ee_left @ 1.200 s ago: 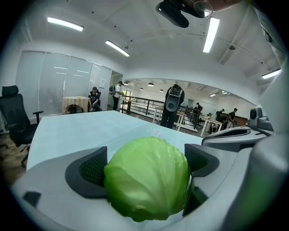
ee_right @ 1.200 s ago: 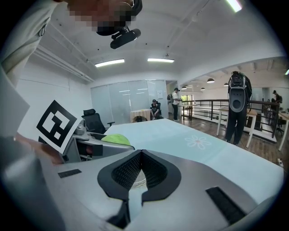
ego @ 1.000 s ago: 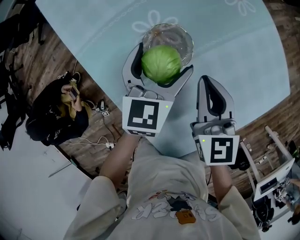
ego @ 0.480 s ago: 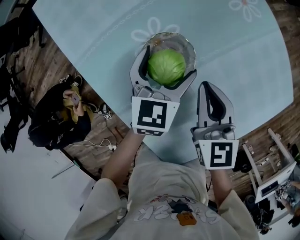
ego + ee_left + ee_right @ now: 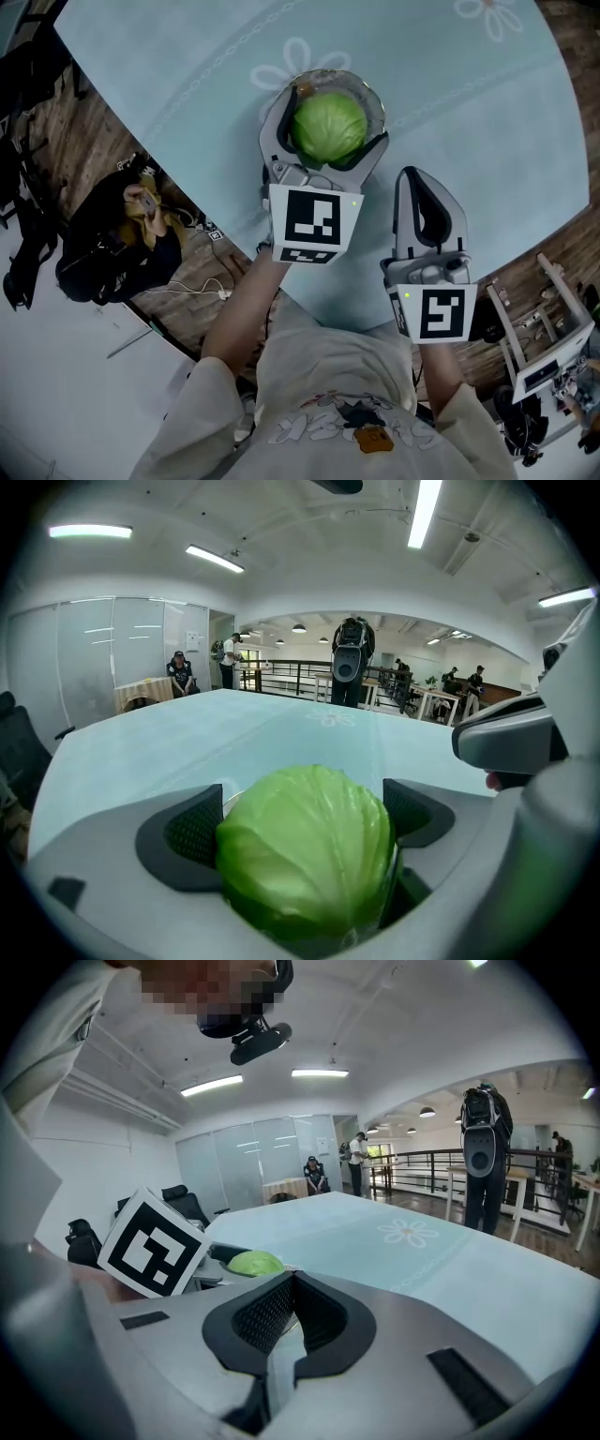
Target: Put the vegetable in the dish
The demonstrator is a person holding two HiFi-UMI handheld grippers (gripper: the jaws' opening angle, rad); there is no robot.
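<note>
A round green cabbage is clamped between the jaws of my left gripper, held right over the clear glass dish on the pale blue table. In the left gripper view the cabbage fills the gap between both dark pads. I cannot tell whether it touches the dish. My right gripper hovers nearer the table's front edge, to the right of the left one, shut with nothing in it. From the right gripper view the cabbage peeks out past the left gripper's marker cube.
The table cloth is light blue with white flower prints. A person sits on the wooden floor to the left, beside cables. A white stand is at the lower right. Other people stand far off in the room.
My left gripper has carried the cabbage forward, from the dish's near rim to directly over the dish. The right gripper has stayed where it was.
</note>
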